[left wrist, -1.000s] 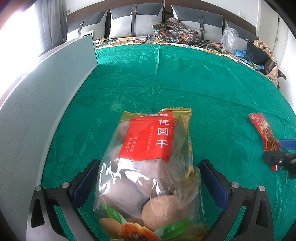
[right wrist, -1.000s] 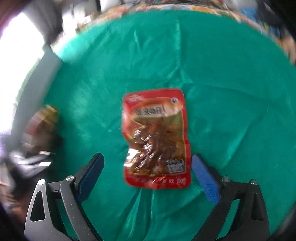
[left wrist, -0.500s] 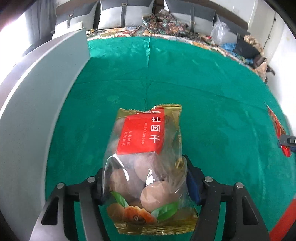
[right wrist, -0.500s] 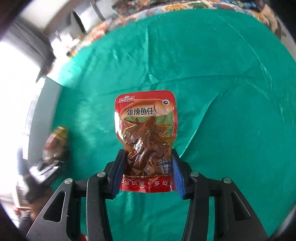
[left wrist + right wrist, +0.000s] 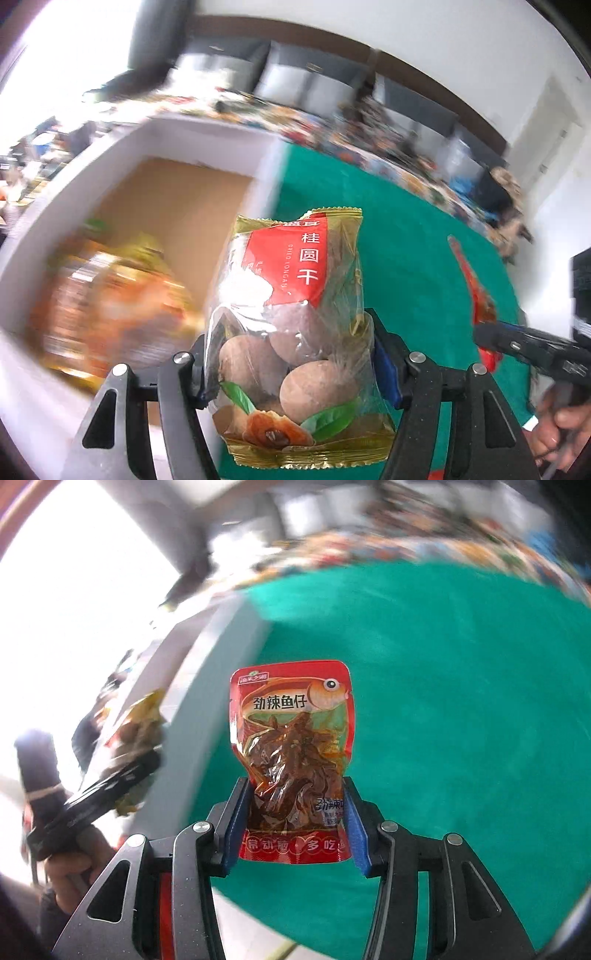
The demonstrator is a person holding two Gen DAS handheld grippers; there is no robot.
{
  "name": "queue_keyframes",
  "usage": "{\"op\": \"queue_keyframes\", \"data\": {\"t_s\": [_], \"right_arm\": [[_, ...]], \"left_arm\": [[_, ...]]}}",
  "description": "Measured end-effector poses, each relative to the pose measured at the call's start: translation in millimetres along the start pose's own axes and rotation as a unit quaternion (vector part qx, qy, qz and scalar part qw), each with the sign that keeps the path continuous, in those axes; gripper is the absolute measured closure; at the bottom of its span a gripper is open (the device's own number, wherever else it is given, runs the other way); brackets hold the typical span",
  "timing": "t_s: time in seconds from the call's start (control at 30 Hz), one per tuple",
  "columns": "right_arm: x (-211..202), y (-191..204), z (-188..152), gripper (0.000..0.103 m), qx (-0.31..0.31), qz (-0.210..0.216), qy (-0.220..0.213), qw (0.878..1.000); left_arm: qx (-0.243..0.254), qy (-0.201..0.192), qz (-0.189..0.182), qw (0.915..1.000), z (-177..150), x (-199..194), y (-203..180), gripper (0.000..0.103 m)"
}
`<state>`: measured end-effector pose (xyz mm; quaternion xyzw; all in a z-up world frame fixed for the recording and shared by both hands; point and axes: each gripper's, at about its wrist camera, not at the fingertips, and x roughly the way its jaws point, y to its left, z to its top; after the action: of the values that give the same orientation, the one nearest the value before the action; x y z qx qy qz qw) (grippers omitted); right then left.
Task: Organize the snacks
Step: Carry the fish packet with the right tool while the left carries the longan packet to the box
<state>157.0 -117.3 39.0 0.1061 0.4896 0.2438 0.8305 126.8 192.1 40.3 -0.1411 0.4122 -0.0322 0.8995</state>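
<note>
A: Longan bag (image 5: 295,317): clear glossy plastic film, gold foil-like edges, glare on the front. Fish pouch (image 5: 293,760): shiny red plastic, creased.

B: Cloth (image 5: 461,709): green fabric with a slight sheen. Box (image 5: 173,206): matt brown cardboard inside, smooth white walls. Gripper pads (image 5: 236,827): matt blue.

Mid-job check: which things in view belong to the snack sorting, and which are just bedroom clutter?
Job:
- dried longan bag, in left gripper
- spicy fish packet, in right gripper
- white box
- blurred snack packets inside it

Lying about:
- grey pillows
- green bedspread
</note>
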Motion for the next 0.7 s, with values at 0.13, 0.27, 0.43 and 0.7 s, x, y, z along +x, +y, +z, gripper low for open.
{"op": "queue_keyframes", "data": {"t_s": [0.13,0.27,0.43,0.7], "right_arm": [[29,116,25,0.052,-0.094,0.056,0.004,0.994],[72,200,33,0.05,-0.156,0.081,0.015,0.984],[132,245,14,0.023,-0.182,0.063,0.048,0.98],[124,222,-7,0.022,-0.195,0.022,0.047,0.979]], "left_arm": [[-0.022,-0.015,0.095,0.9951,18,-26,75,0.036],[-0.045,-0.001,0.165,0.9853,12,-27,140,0.034],[-0.061,0.001,0.185,0.9809,-8,-27,172,0.021],[-0.031,-0.049,0.216,0.9747,-16,-44,153,0.006]]}}
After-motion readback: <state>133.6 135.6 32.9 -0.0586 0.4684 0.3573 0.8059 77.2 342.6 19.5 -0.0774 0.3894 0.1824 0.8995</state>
